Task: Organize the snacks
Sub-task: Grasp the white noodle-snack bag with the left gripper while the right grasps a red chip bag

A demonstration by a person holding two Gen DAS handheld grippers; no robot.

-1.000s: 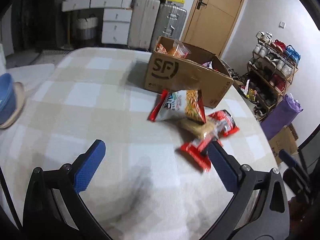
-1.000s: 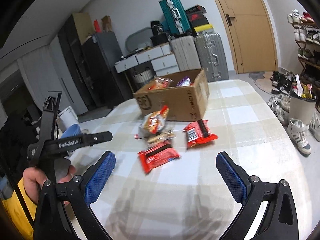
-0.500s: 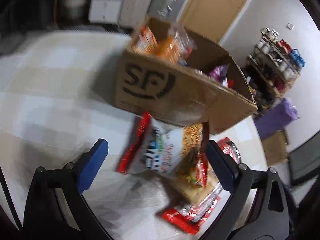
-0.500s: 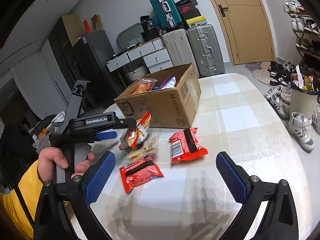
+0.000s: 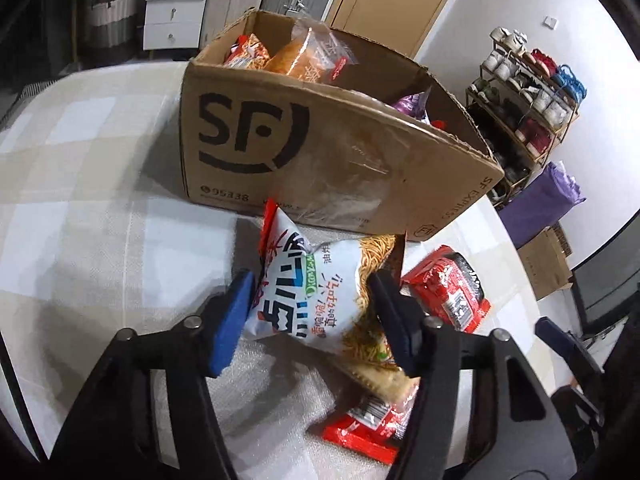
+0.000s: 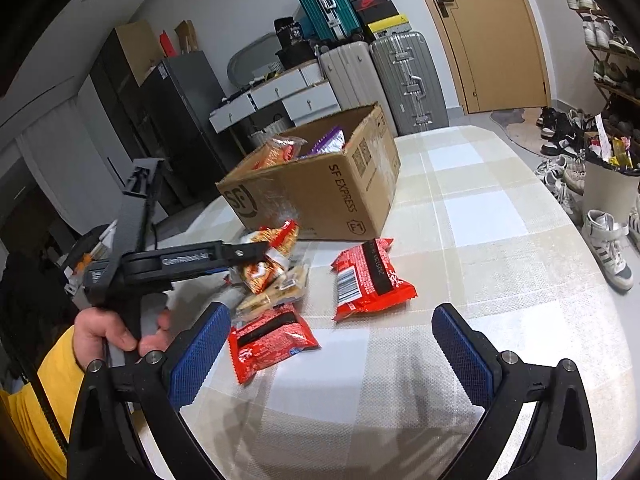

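A white and orange noodle bag [image 5: 320, 296] leans on the snack pile in front of the open cardboard SF box [image 5: 320, 152]. My left gripper [image 5: 310, 312] is closing on it, and both blue pads touch the bag's sides. Under the bag lie a clear cracker pack [image 5: 380, 376] and two red packets [image 5: 448, 288] [image 5: 360, 432]. In the right wrist view, a hand holds the left gripper [image 6: 256, 252] over the pile. My right gripper [image 6: 332, 344] hangs open above the table, near the red packets [image 6: 368, 276] [image 6: 272, 340]. The box [image 6: 320, 196] holds several snack bags.
The checked tablecloth [image 6: 460, 208] reaches the round table edge at the right. Beyond it are shoes on the floor, a white bin [image 6: 608, 188], a shoe rack [image 5: 528, 92], suitcases [image 6: 404, 80] and a wooden door [image 6: 500, 32]. A yellow sleeve [image 6: 48, 380] is at the lower left.
My left gripper has moved forward and down to the snack pile, and its jaws have narrowed around the noodle bag. The right gripper has edged closer to the box, still open.
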